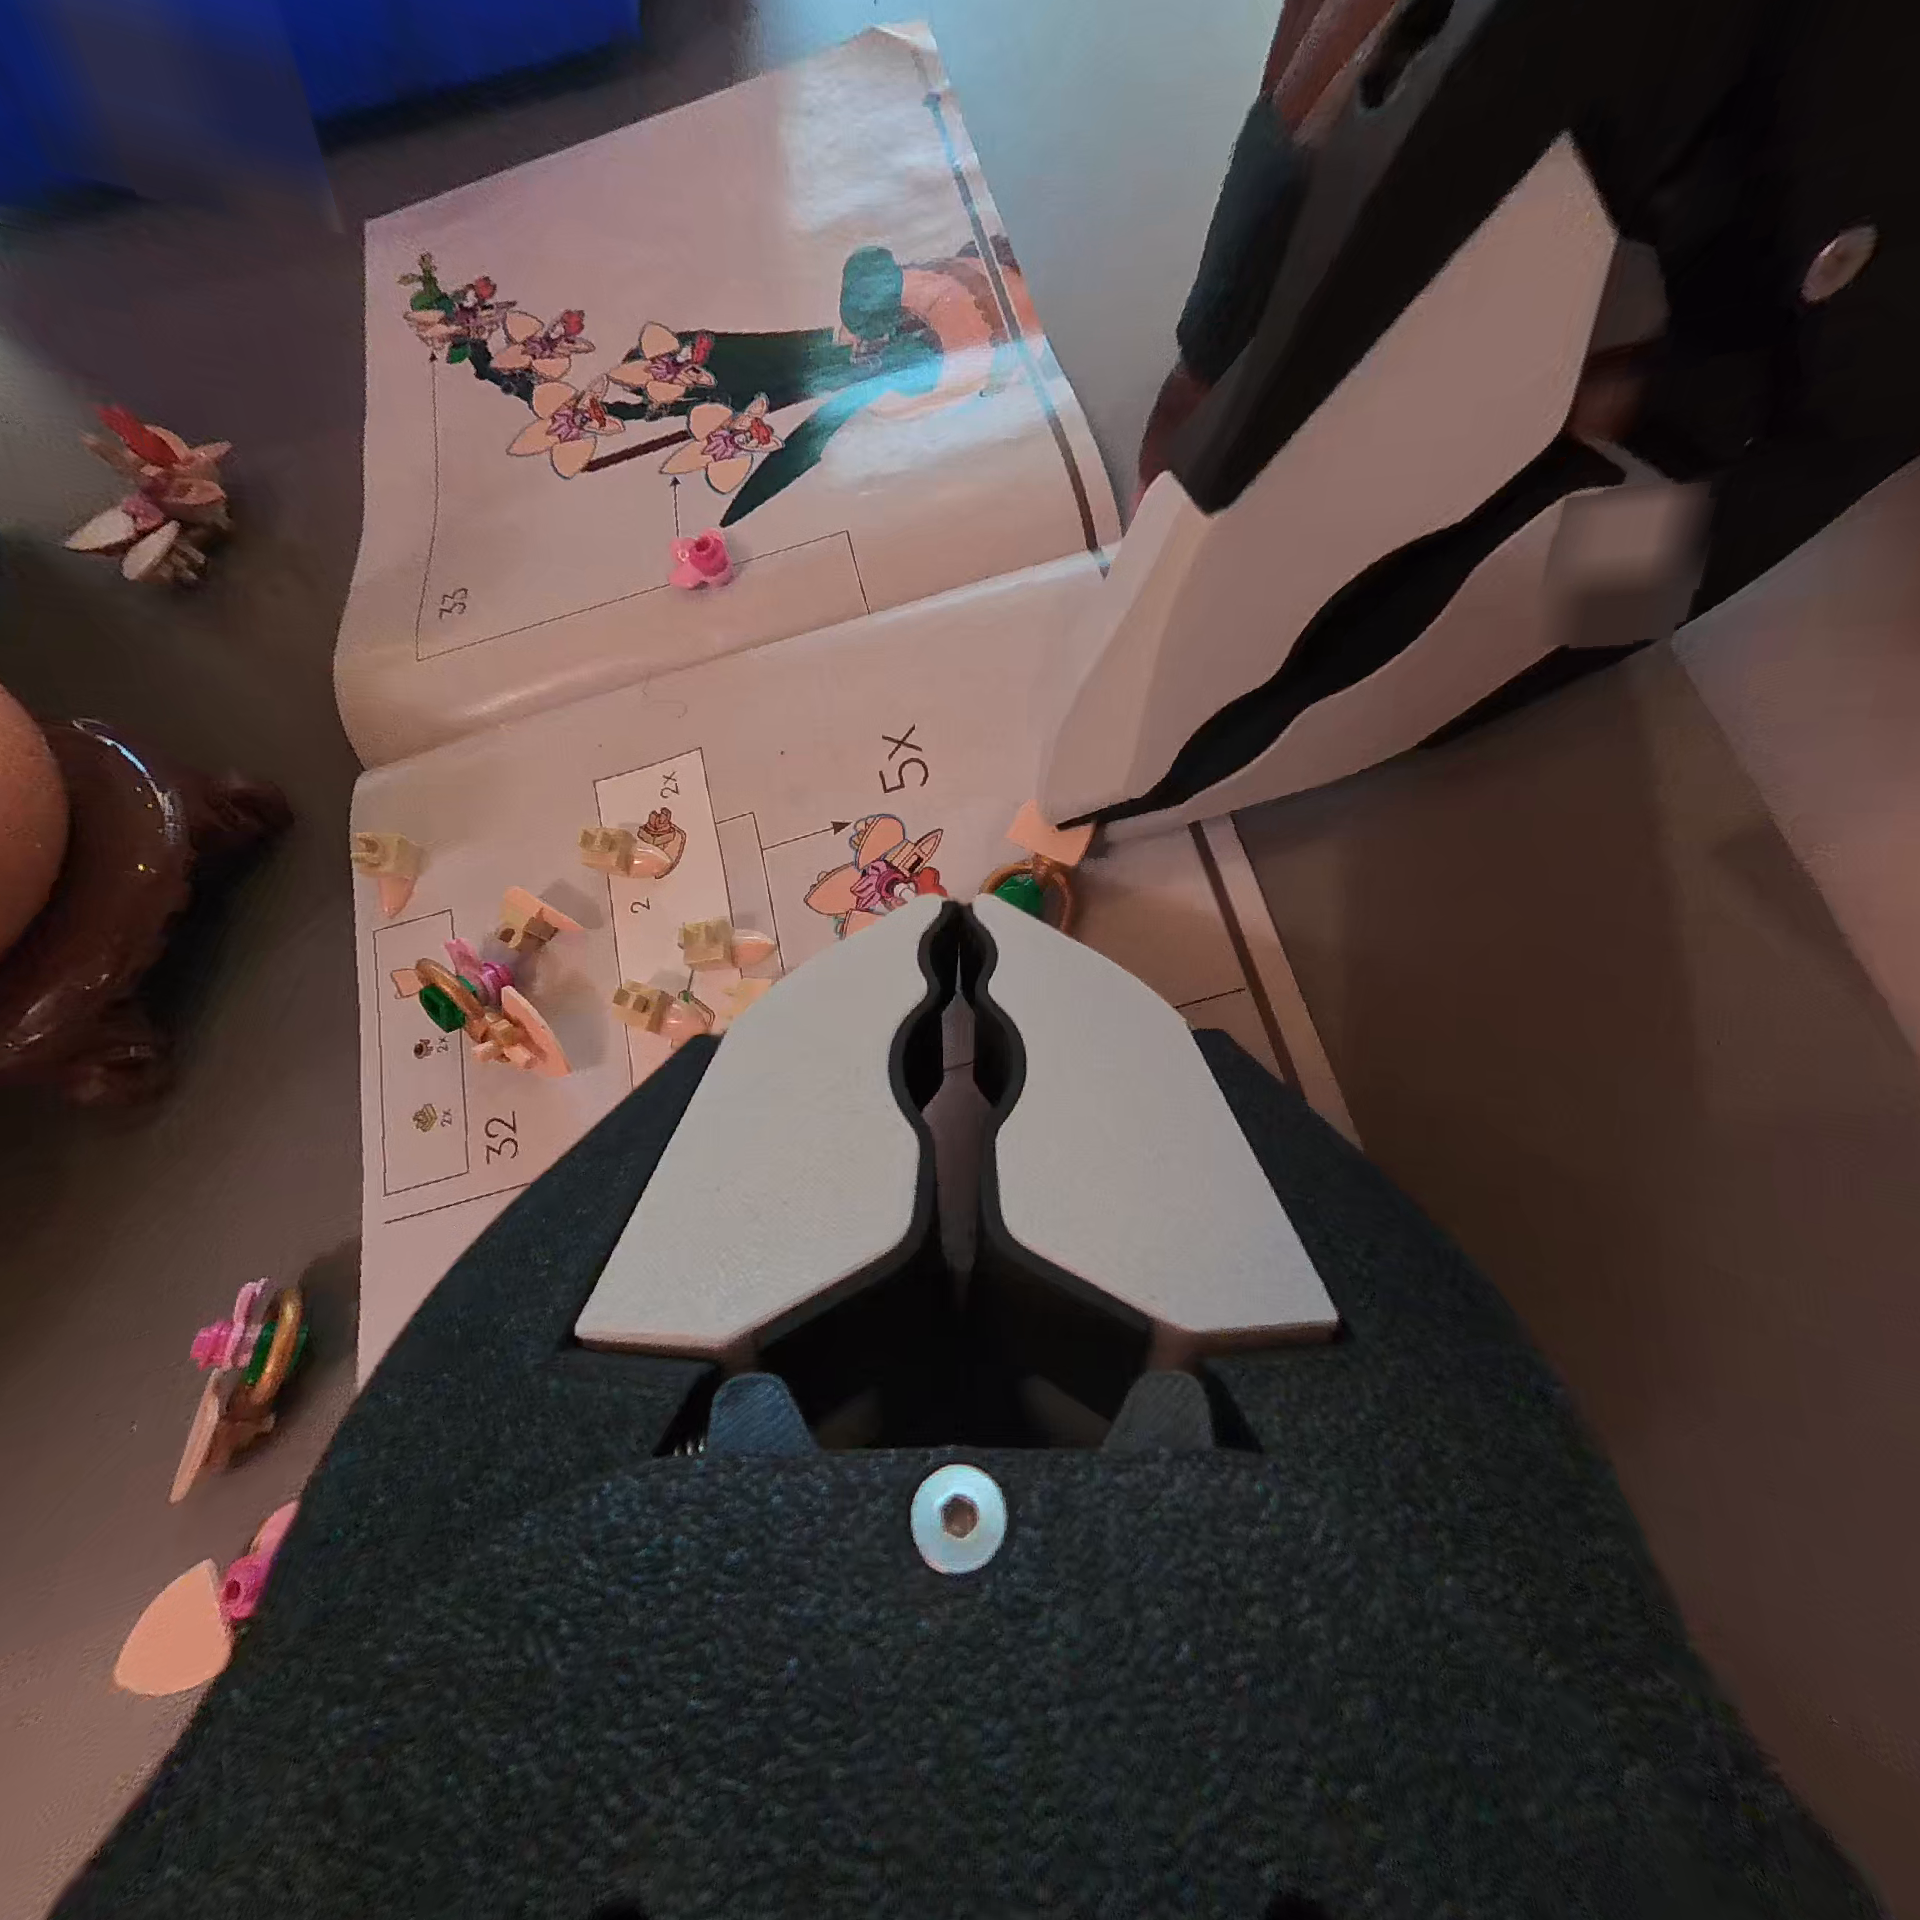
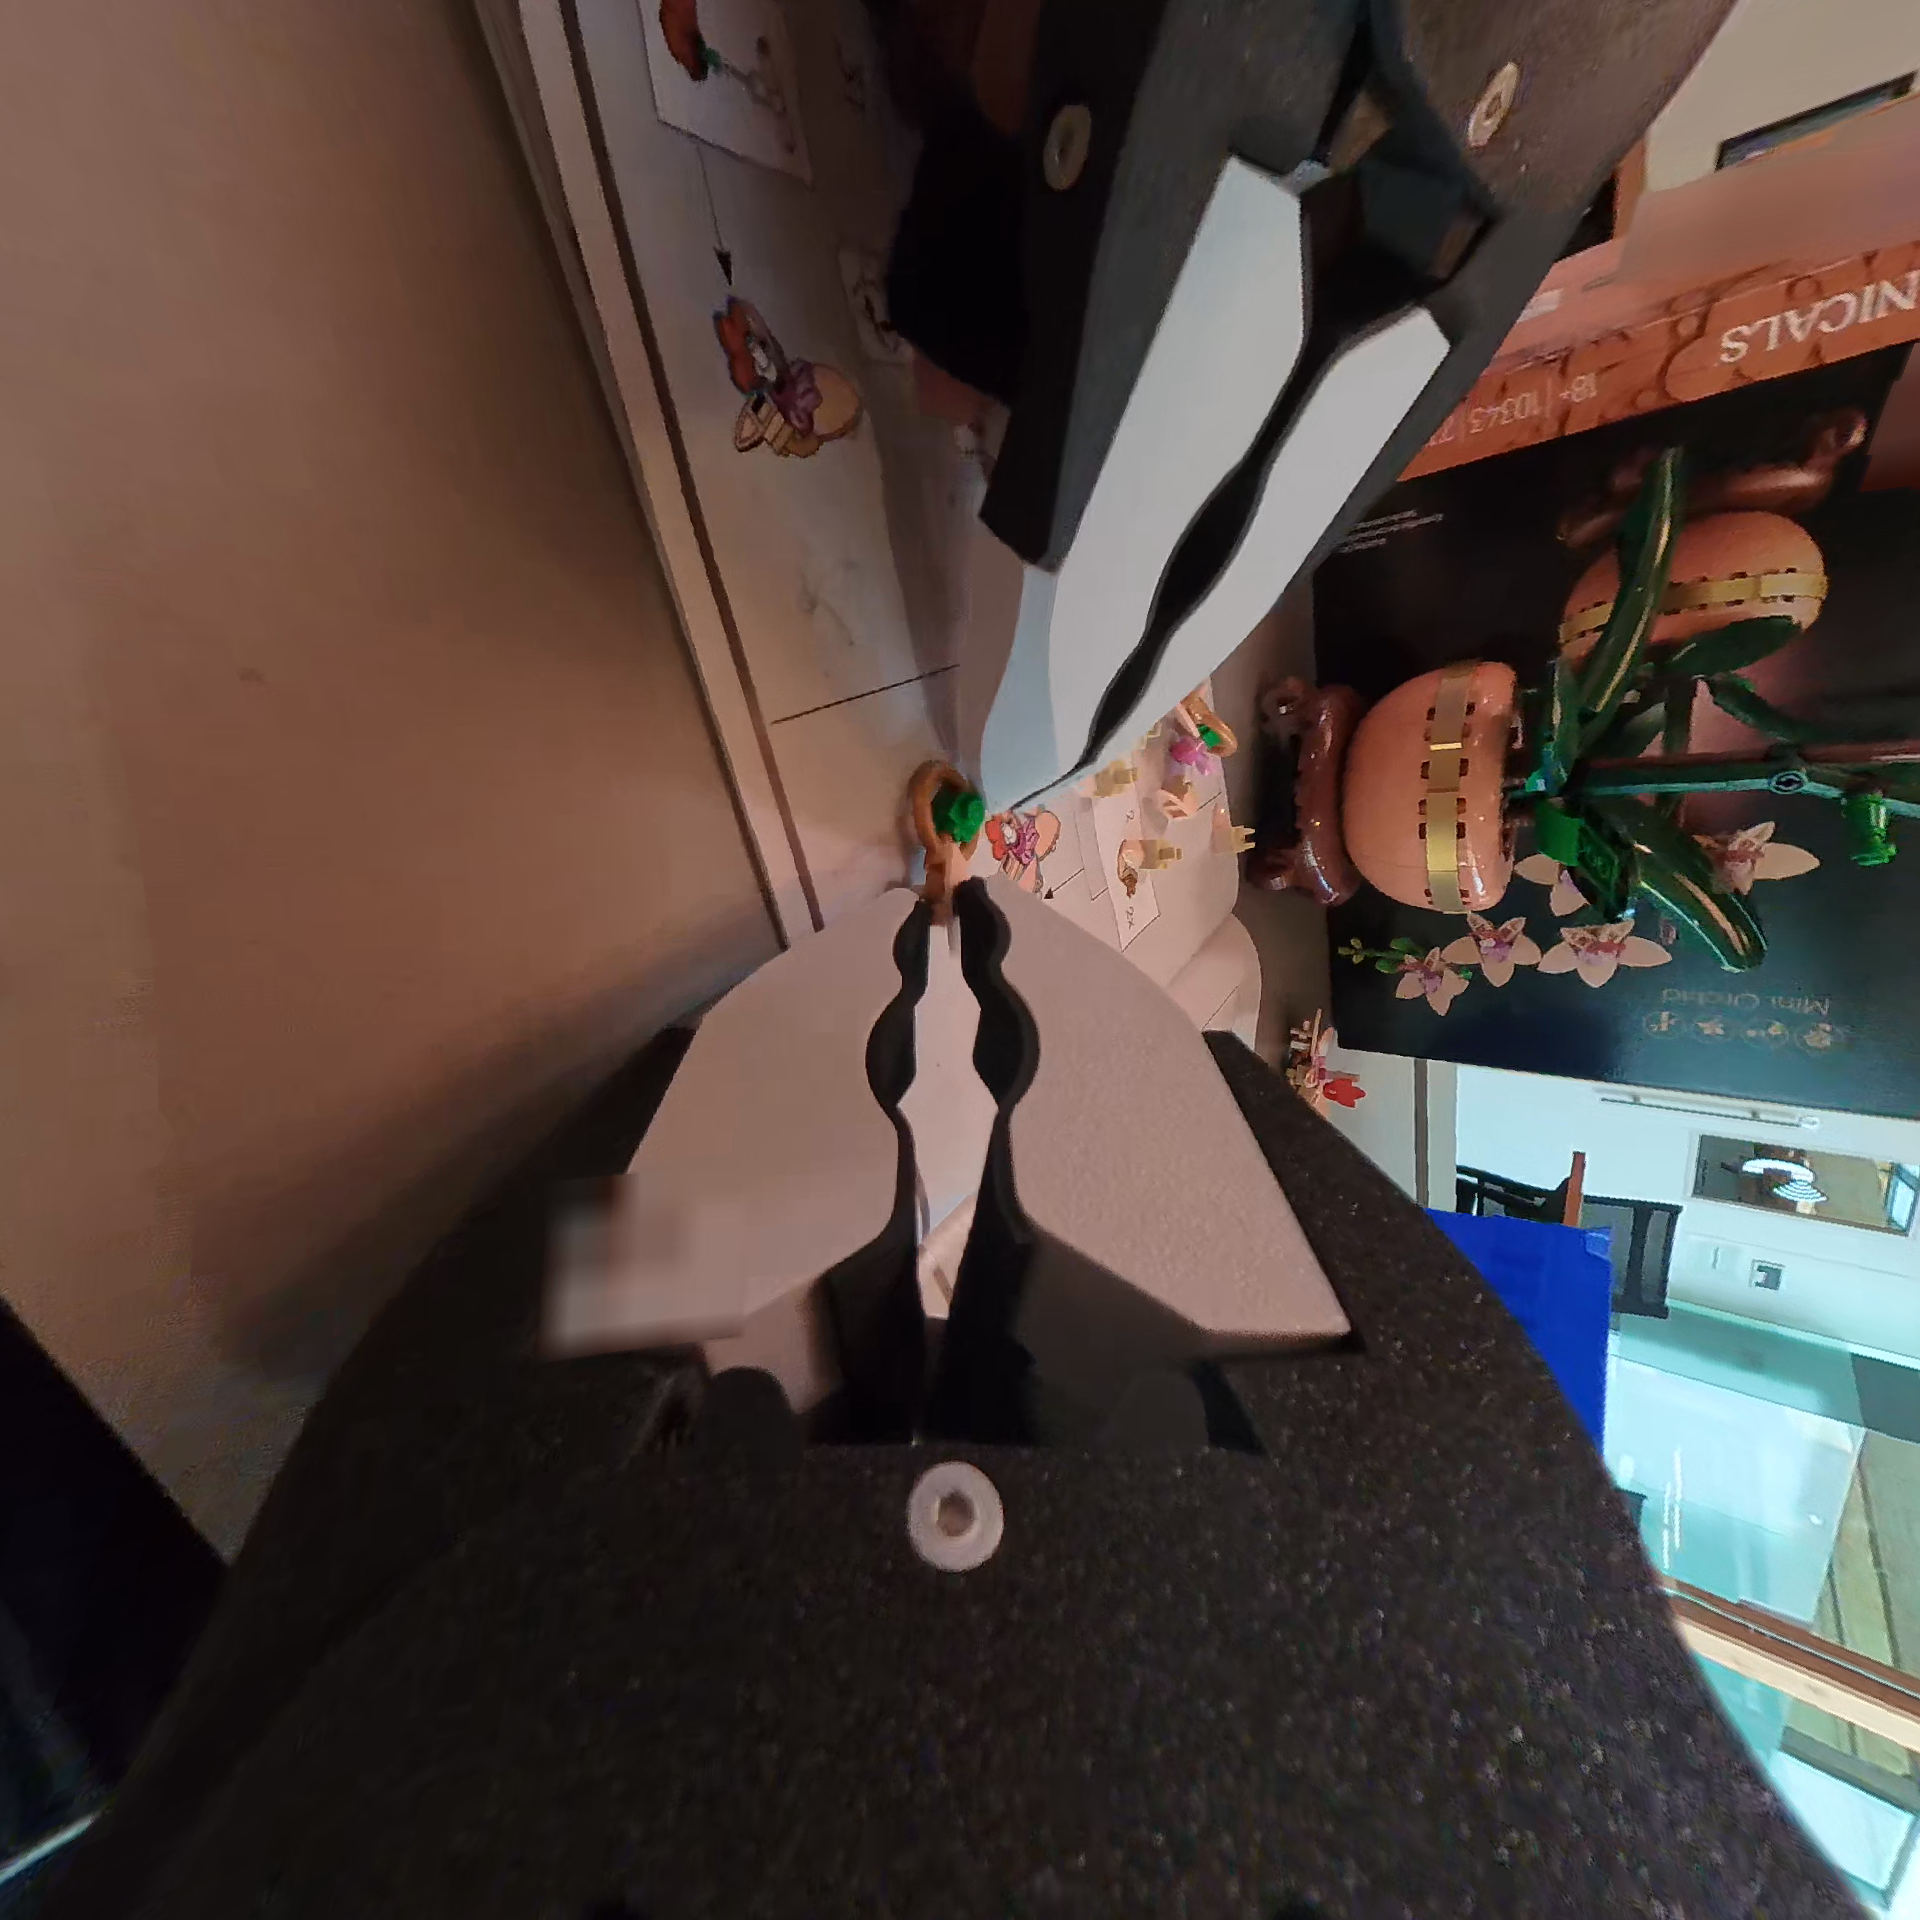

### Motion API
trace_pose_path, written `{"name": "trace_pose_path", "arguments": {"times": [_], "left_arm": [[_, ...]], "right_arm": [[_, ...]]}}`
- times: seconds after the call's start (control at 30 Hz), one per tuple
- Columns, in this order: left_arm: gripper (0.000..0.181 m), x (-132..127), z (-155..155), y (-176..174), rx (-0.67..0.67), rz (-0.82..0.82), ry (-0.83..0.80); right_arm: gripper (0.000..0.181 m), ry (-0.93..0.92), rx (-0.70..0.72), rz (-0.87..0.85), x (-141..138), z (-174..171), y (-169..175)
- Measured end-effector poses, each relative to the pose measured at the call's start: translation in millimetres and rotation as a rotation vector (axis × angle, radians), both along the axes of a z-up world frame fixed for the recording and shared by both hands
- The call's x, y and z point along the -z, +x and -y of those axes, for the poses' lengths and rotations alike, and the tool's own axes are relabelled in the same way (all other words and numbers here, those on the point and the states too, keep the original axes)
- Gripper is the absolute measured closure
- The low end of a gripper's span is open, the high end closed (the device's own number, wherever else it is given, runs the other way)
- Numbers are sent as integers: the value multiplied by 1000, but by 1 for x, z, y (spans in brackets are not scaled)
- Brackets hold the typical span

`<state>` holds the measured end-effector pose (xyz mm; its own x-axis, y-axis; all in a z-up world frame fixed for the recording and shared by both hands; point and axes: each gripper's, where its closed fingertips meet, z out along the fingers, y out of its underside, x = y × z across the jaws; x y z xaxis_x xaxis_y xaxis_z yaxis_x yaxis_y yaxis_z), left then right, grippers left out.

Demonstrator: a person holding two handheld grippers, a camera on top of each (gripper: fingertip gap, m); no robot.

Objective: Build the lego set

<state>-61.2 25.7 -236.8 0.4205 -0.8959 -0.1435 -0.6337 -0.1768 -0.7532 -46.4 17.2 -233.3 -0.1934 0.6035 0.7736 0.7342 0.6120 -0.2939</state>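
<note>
Both my jaws pinch one gold ring with green stud (image 2: 951, 821): right gripper (image 2: 948, 902) steadies its stem, left gripper (image 1: 961, 914) presses down.

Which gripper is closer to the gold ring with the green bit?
Right. The right gripper has its fingers pinched on the stem of the gold ring; the left gripper points in from the other side, its tip beside the green stud.
</note>
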Motion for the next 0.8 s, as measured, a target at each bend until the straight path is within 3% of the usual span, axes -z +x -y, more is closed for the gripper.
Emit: {"name": "trace_pose_path", "arguments": {"times": [0.3,0.57,0.8], "left_arm": [[181,1,4,0,-75,81,-171],[181,1,1,-3,-151,141,-269],[180,-13,1,-5,-130,182,-223]], "right_arm": [[176,32,7,33,0,0,-1],[176,35,-47,-116,-2,0,-5],[176,45,-136,-131,-3,-2,-5]]}}
